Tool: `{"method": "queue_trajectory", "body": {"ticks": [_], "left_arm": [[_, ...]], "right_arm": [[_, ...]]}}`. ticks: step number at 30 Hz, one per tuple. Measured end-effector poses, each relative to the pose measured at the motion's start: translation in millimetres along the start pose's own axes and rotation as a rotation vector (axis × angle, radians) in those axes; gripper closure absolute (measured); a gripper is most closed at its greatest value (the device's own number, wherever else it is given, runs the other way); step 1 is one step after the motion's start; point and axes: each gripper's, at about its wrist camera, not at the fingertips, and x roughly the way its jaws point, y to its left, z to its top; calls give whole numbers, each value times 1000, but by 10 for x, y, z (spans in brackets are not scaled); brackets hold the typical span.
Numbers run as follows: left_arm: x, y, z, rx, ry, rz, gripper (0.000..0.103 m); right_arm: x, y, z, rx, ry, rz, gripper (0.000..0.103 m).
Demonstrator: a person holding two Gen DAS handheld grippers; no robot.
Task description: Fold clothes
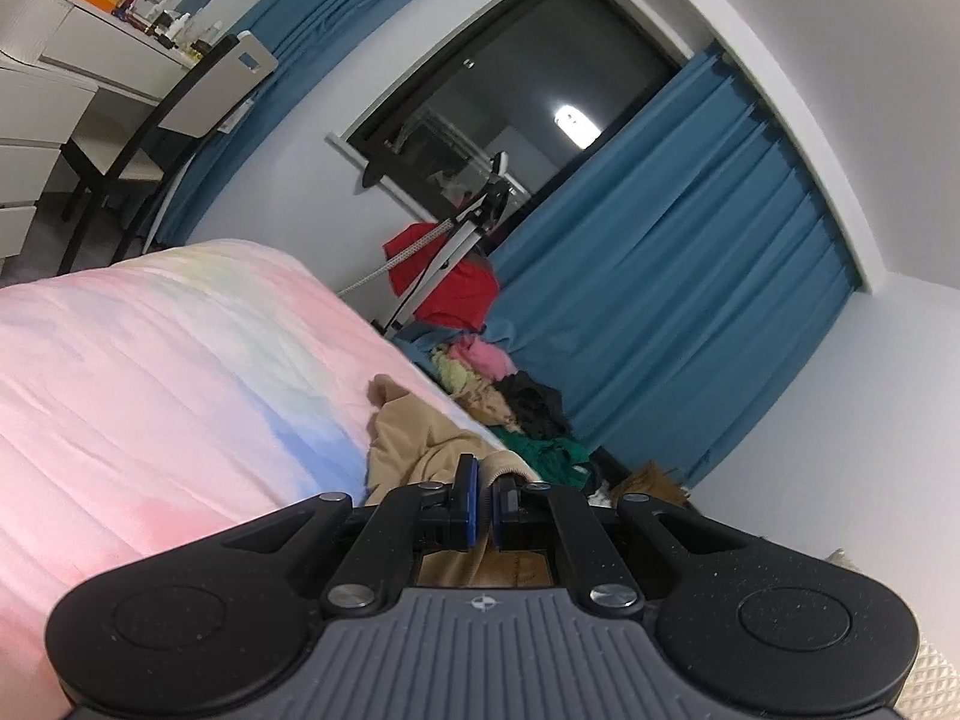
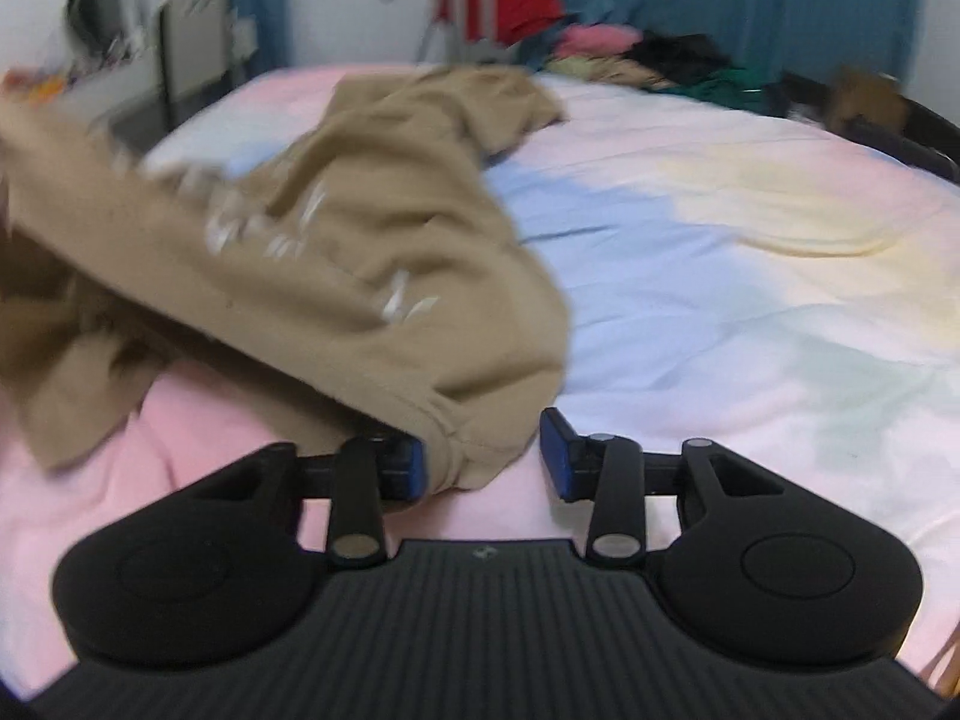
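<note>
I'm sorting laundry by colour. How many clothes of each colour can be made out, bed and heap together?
Tan garment on the bed: 1
Red: 1
Pink: 1
Yellow-green: 1
Black: 1
Green: 1
Total: 6, though the heap may hide more.

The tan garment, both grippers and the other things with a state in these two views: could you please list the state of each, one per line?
Left gripper: shut on the tan garment.
Right gripper: open, fabric between its fingers.
Tan garment: unfolded, crumpled, partly lifted off the bed.
Bed cover: spread out, lightly wrinkled.
Blue curtain: drawn partly across the window.
Clothes pile: loose, unfolded, beyond the bed.
</note>
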Motion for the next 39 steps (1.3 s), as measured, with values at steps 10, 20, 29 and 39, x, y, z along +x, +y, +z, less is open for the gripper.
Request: {"method": "queue_trajectory", "body": {"ticks": [10,20,29,39], "left_arm": [[221,-168,-272,276,197,393,36],[-102,-330,-409,455,196,593,22],[-217,-486,-202,459,44,467,22],[779,-190,-33,499,200,447,22]], "right_arm": [[-676,-158,275,129,-264,217,95],[-571,-310,347,221,-227,210,94],[-735,-508,451,313,-364,296,94],[-664,-618,489,292,-292,300,94]]}}
